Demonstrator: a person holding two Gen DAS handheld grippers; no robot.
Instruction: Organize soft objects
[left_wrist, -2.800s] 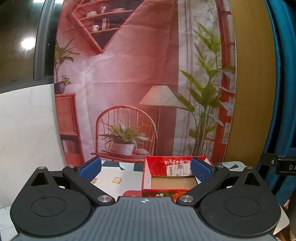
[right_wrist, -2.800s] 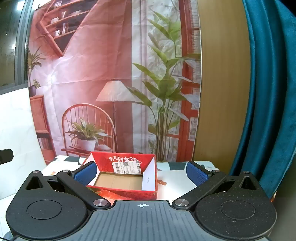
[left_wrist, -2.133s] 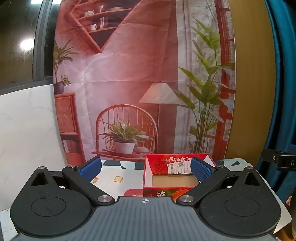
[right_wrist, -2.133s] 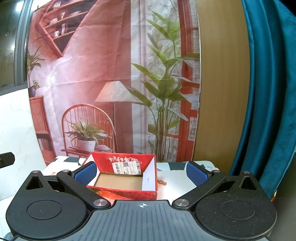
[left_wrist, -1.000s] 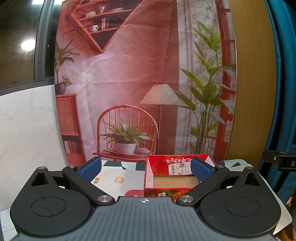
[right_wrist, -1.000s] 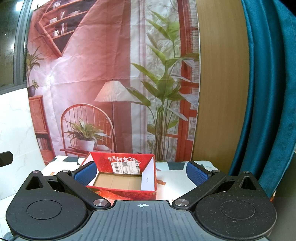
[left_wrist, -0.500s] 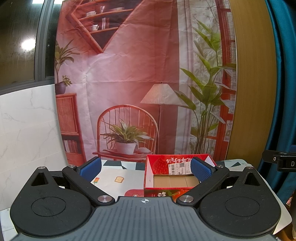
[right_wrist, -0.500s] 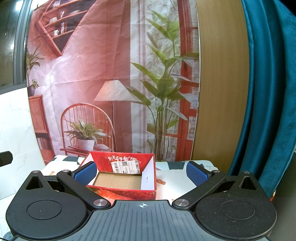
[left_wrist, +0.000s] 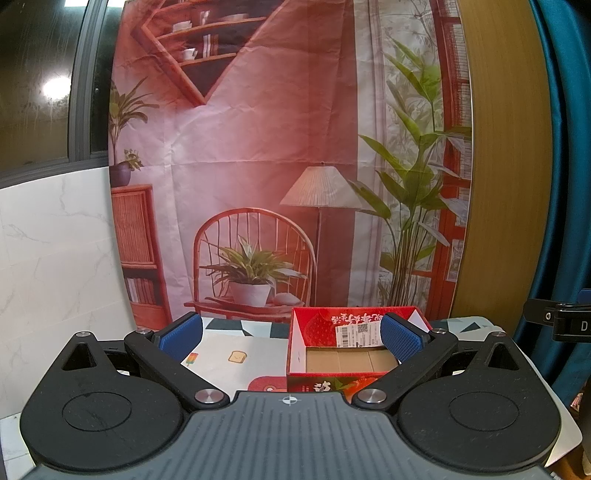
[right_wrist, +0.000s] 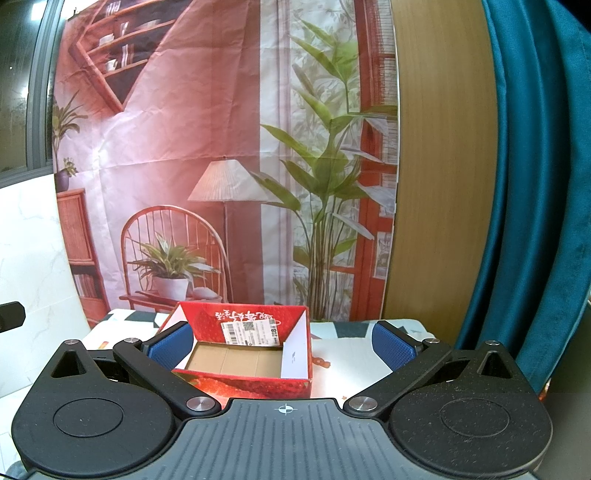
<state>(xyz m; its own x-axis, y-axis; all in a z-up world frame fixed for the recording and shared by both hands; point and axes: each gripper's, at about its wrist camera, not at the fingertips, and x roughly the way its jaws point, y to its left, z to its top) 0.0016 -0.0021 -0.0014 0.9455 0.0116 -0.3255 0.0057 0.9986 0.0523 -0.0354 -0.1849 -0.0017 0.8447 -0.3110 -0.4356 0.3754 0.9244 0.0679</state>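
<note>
The left gripper (left_wrist: 291, 335) hangs above the near edge of the table (left_wrist: 255, 356) with its blue-padded jaws spread wide and nothing between them. Ahead of it and off to its right side stands the red box (left_wrist: 314, 386), open at the top, bare cardboard showing on its floor and a white shipping label (left_wrist: 356, 330) stuck on the inside of its far wall. The left gripper's right pad (left_wrist: 400, 338) overlaps the box's right end in this view, so that corner is covered. No soft object can be made out in the box or on the patterned tablecloth; the gripper's body hides the near part of the table.

The right gripper (right_wrist: 282, 345) is likewise wide open and holds nothing. The red box (right_wrist: 255, 386) sits just ahead of it, toward its left side, with the left pad (right_wrist: 171, 345) overlapping the box's left wall. The box front is partly cut off by the gripper housing. A small reddish item (right_wrist: 321, 362) lies on the cloth just right of the box, too small to identify. A printed backdrop (right_wrist: 207, 147) hangs behind the table, a teal curtain (right_wrist: 535, 184) at far right.
</note>
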